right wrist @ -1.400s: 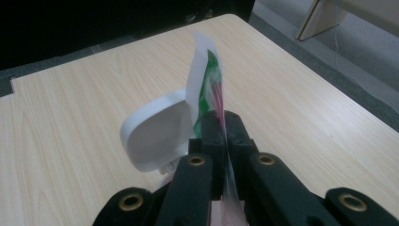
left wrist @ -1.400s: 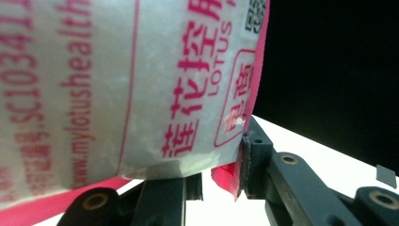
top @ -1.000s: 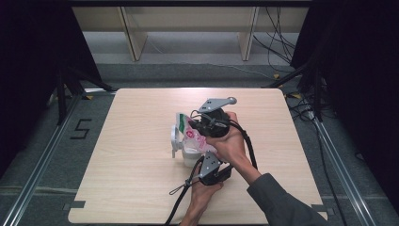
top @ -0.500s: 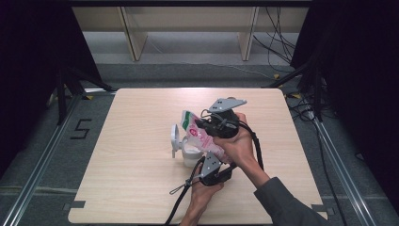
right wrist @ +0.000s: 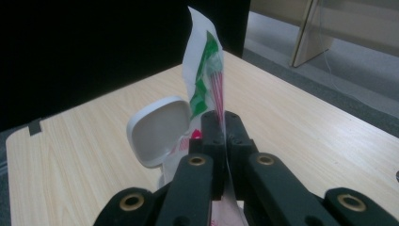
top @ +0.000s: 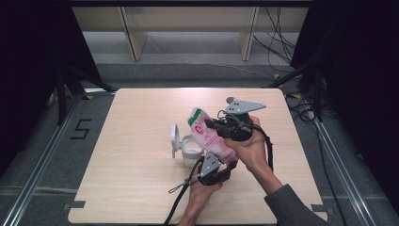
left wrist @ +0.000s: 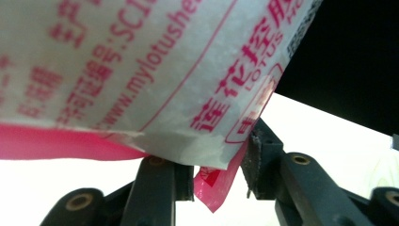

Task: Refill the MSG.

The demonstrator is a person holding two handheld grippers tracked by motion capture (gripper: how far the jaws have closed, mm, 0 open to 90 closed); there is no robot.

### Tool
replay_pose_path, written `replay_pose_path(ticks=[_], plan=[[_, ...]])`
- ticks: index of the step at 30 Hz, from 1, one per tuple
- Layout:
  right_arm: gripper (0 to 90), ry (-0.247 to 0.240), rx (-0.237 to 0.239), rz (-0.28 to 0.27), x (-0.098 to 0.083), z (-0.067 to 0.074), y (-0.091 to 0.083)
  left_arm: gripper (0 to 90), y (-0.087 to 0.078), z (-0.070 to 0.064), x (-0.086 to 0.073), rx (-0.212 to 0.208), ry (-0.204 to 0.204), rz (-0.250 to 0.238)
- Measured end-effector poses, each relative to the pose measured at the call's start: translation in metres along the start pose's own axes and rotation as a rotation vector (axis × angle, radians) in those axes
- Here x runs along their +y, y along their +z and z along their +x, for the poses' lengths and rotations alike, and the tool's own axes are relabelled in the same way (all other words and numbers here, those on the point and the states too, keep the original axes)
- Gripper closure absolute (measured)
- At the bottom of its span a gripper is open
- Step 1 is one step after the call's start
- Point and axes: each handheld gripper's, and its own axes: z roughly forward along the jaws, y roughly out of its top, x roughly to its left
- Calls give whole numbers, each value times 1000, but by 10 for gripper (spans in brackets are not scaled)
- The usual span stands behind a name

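Observation:
A white and pink pouch (top: 209, 134) with a green top is held slanted above the table, and its top edge stands up in the right gripper view (right wrist: 207, 80). My right gripper (top: 212, 125) is shut on its upper part, pads pressed flat on the film (right wrist: 225, 123). My left gripper (top: 217, 161) sits under the pouch's lower end. Its jaws have just been opening, and the pouch's pink bottom corner (left wrist: 214, 186) hangs loose between the parted pads (left wrist: 217, 162). A white cup (top: 192, 149) with a hinged lid (top: 175, 139) stands open just left of the pouch.
The light wooden table (top: 136, 188) has bare room all round the cup. Beyond its far edge are a grey floor, shelf legs (top: 134, 42) and cables (top: 277, 42). Metal rails (top: 37, 165) run along both sides.
My right gripper has carried the pouch to the right, away from over the cup, with its green top tipping further back. The left hand has stayed put under the pouch's lower end.

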Motion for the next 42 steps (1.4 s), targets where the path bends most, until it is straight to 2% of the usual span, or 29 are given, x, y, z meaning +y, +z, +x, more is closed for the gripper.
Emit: replay_pose_path(ticks=[1,2,4,5,8,9,11,12,13,14,16,19,20,21,22,23,24,25,26,27,28,29,32,33,36,38,39,41,42], plan=[[900,8,6,1,-1,-1,-2,661,0,0,0,-5,2,6],[900,-14,6,-15,-2,-3,-4,653,0,1,1,-7,7,11],[900,15,4,-21,-4,-3,-8,651,0,2,0,-9,12,18],[900,7,1,-26,-5,-6,-10,644,0,2,0,-7,4,26],[900,37,-7,-36,-8,-10,-16,626,0,2,0,-9,4,39],[900,25,-4,-47,-9,-12,-17,615,0,1,0,-8,1,42],[900,40,0,-62,-11,-14,-20,585,0,1,1,-11,-5,50],[900,70,-12,-54,-12,-12,-23,579,0,1,1,-13,-5,56],[900,43,3,-65,-13,-15,-23,571,1,2,1,-30,-8,50],[900,56,-12,-65,-15,-15,-25,558,1,2,1,-29,-17,50],[900,66,-9,-85,-18,-18,-27,530,0,1,2,-7,-17,61],[900,95,-11,-89,-23,-19,-31,523,-1,3,2,-3,-13,63],[900,91,-8,-100,-24,-21,-32,511,-1,3,2,-2,-14,66],[900,117,-20,-101,-26,-20,-34,502,-1,2,2,0,-14,66],[900,94,-26,-111,-28,-23,-34,500,-1,2,2,3,-11,65],[900,113,-23,-118,-30,-23,-35,493,-1,2,2,3,-12,64],[900,99,-16,-126,-31,-25,-35,481,-1,2,2,1,-17,62],[900,122,-28,-122,-33,-24,-37,465,-2,2,2,-3,-21,61],[900,121,-25,-130,-34,-26,-38,447,-1,3,2,-15,-22,53],[900,129,-21,-142,-36,-27,-38,437,-4,1,3,3,-25,63],[900,127,-35,-142,-38,-28,-40,433,-4,0,3,-11,-40,45],[900,146,-22,-146,-39,-27,-40,425,-6,0,3,-4,-43,50],[900,166,-39,-157,-44,-30,-43,415,-11,2,4,-8,-60,44],[900,161,-36,-164,-46,-32,-44,407,-12,4,4,-19,-54,41],[900,180,-57,-157,-53,-34,-45,403,-21,4,4,-10,-49,44],[900,190,-49,-162,-59,-36,-45,402,-26,4,5,-4,-41,49],[900,176,-54,-155,-61,-37,-46,403,-28,4,5,-9,-40,37],[900,180,-60,-170,-67,-38,-45,403,-34,4,6,2,-34,38],[900,194,-56,-174,-71,-39,-46,404,-36,4,7,-2,-29,34]])
